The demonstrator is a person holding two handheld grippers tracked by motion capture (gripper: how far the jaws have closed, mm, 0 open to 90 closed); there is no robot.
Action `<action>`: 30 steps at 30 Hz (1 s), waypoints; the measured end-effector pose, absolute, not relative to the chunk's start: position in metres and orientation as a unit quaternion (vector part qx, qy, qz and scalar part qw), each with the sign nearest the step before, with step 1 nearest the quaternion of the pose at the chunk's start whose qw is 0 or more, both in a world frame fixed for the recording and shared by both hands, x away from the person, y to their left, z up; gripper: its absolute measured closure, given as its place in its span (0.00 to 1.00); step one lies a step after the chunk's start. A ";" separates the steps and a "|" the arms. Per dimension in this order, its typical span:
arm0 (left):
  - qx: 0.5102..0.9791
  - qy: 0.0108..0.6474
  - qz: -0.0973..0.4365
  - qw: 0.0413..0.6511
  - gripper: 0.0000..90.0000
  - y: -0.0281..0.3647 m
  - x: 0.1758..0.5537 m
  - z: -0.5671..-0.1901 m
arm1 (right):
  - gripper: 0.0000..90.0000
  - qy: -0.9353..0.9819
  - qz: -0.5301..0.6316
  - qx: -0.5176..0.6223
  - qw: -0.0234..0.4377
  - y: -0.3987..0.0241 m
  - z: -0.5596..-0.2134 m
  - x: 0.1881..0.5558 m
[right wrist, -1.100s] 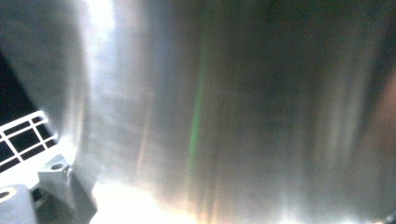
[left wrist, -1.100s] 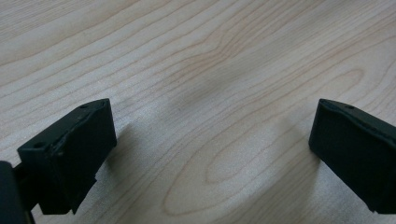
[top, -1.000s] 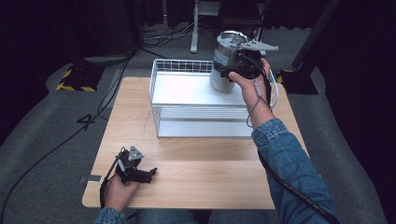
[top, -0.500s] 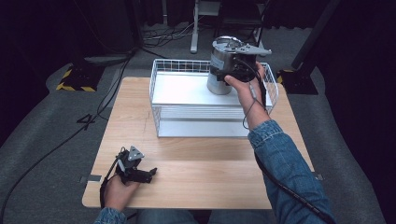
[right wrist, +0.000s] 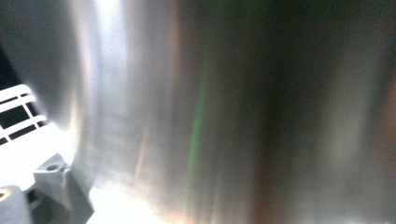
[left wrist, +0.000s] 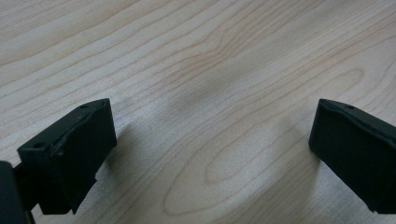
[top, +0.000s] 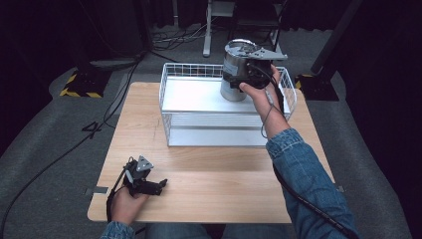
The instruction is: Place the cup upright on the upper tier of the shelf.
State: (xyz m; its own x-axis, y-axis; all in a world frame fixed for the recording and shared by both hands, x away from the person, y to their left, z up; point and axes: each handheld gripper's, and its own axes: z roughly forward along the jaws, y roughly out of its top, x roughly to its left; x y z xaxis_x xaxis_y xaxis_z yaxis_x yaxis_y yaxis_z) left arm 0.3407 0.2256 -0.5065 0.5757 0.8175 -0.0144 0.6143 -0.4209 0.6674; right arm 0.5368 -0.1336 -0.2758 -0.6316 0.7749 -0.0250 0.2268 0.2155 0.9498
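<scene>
Steel canister (top: pixel 238 69): upright in the far right corner of the wire basket (top: pixel 175 107), near its far and right rims
Right gripper (top: pixel 242 75): pressed to the canister's near side, clamped on its wall; brushed metal (right wrist: pixel 233 112) spreads across the right gripper view
Basket: white floor bare on the left and front
Left gripper (top: pixel 158 185): jaws spread wide, holding nothing, low over the wooden table (top: pixel 209 174) at its near left corner
Table edge: close beside the left hand (top: pixel 127 201)
</scene>
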 end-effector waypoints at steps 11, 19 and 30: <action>0.828 0.433 0.158 0.320 0.01 0.226 0.341 -0.506 | 0.00 0.747 0.509 0.342 0.258 -0.135 -0.280 0.535; 0.828 0.433 0.158 0.320 0.01 0.226 0.341 -0.506 | 0.00 0.733 0.532 0.346 0.245 -0.141 -0.275 0.532; 0.829 0.432 0.158 0.319 0.01 0.226 0.341 -0.506 | 0.00 0.734 0.538 0.335 0.244 -0.161 -0.267 0.516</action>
